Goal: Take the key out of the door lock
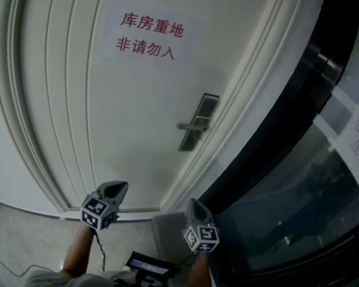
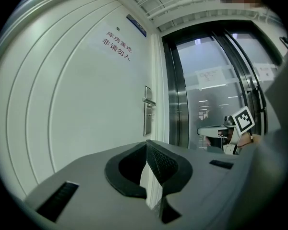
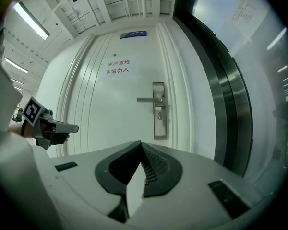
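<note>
A white door (image 1: pixel 137 118) faces me, with a paper sign (image 1: pixel 149 36) in red characters. Its silver lock plate (image 1: pixel 198 122) carries a lever handle (image 3: pixel 149 99). Under the lever sits a small dark spot, the keyhole (image 3: pixel 159 115); it is too small to make out a key. My left gripper (image 1: pixel 115 187) and right gripper (image 1: pixel 194 203) hang low, well short of the door, both below the lock. The left gripper (image 2: pixel 146 143) has its pads closed together with nothing between them. The right gripper (image 3: pixel 140 143) is likewise shut and empty.
A dark metal frame (image 1: pixel 275 118) and glass panels (image 1: pixel 311 190) with a paper notice (image 1: pixel 356 139) stand right of the door. Raised mouldings (image 1: pixel 18 100) run down the door's left side. A small screen device (image 1: pixel 146 265) and a cable (image 1: pixel 100 250) hang near my body.
</note>
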`<state>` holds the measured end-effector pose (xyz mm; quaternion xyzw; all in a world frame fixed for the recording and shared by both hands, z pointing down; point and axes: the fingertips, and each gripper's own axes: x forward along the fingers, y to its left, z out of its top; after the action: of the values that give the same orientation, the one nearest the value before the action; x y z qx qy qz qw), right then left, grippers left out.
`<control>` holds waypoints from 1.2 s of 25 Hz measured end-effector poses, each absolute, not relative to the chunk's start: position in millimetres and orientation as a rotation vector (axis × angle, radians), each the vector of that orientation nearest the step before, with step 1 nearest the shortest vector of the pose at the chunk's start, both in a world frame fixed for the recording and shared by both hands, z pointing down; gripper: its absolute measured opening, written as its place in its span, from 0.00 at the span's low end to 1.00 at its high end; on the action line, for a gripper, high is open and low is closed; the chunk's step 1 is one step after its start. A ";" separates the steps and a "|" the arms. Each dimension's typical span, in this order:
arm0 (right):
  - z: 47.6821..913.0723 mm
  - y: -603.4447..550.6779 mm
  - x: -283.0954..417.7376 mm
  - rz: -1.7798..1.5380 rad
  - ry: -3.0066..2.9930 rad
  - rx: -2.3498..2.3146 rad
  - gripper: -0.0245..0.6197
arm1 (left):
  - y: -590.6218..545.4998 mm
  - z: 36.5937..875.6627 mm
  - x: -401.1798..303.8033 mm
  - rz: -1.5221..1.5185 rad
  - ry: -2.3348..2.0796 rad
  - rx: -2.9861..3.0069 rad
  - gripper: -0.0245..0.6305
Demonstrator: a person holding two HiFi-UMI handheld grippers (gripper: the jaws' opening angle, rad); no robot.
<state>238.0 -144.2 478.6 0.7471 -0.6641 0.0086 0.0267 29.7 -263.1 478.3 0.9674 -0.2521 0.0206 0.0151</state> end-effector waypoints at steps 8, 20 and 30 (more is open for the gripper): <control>479.7 -154.8 253.3 0.014 -2.023 2.302 0.06 | -277.0 481.6 46.8 0.056 -0.763 3.007 0.05; 468.0 -215.1 296.1 -0.024 -2.077 2.262 0.06 | -325.6 473.5 84.5 0.041 -0.827 2.996 0.05; 453.8 -268.2 316.3 -0.079 -2.109 2.202 0.06 | -367.3 471.5 109.6 0.061 -0.868 2.975 0.05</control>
<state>316.3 -268.2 453.8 0.7212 -0.6907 -0.0258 0.0457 109.6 -367.3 471.5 0.9596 -0.2801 0.0196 0.0210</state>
